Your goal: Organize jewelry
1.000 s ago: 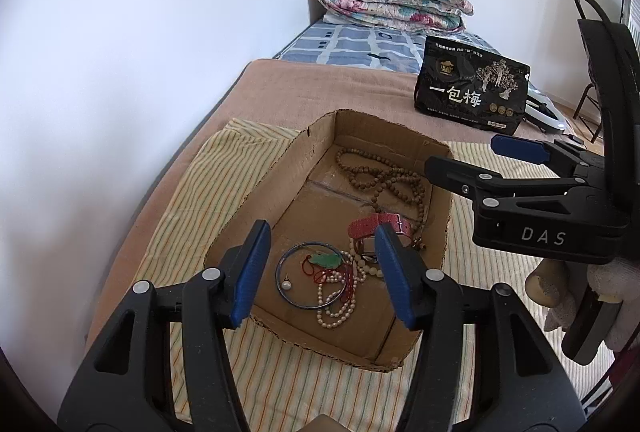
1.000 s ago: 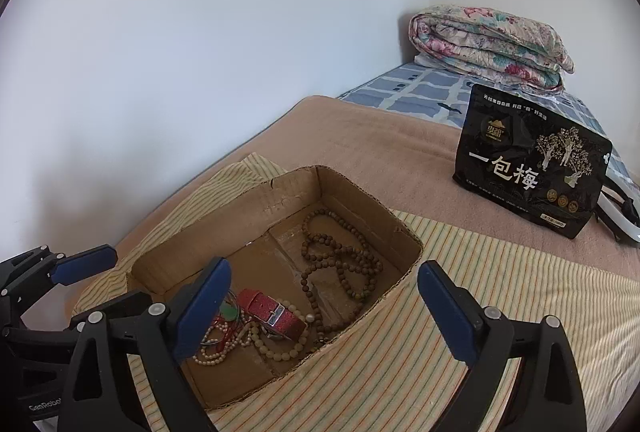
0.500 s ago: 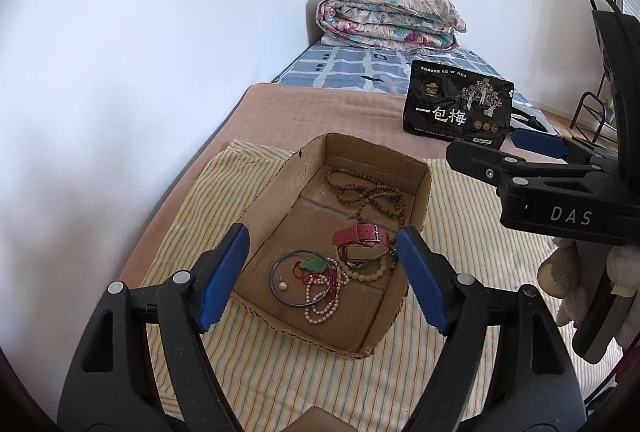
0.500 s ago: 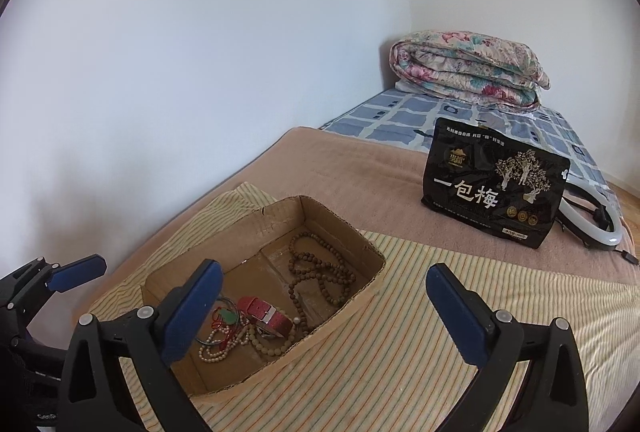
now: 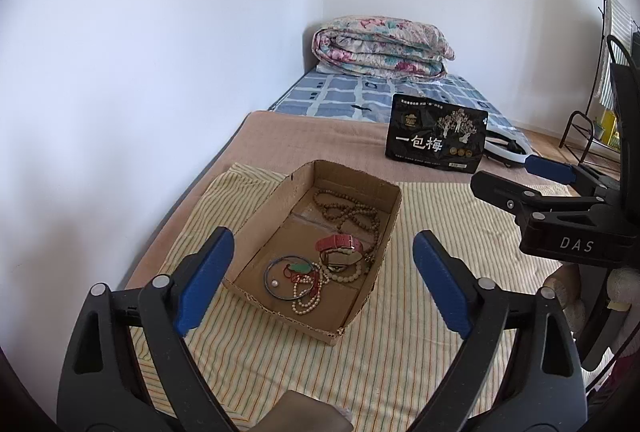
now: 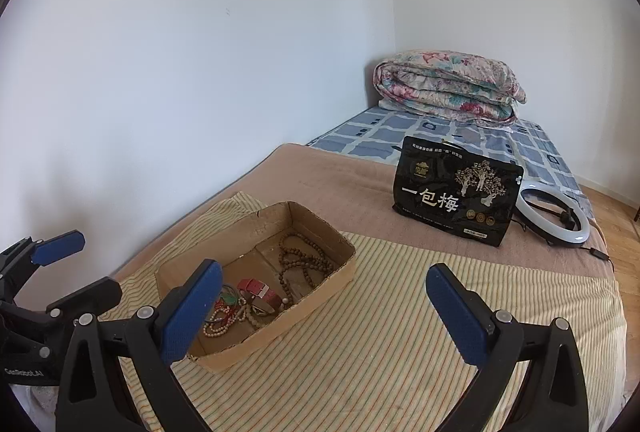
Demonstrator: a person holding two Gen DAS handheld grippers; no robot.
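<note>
The brown cardboard tray [image 5: 390, 191] on the striped yellow cloth [image 5: 440, 232], near the bed's wall edge, holds all the jewelry. My left gripper [image 5: 322, 278] is opening wide, empty; my right gripper [image 6: 322, 304] gapes empty too. I'd withdraw cleanly. The tangled bead strands [image 5: 308, 292] blur together.

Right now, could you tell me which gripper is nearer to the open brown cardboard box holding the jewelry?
Left. The left gripper, jaws opening with nothing between them, hangs directly before the cardboard box. The right gripper sits off to the box's right, over the striped cloth.
</note>
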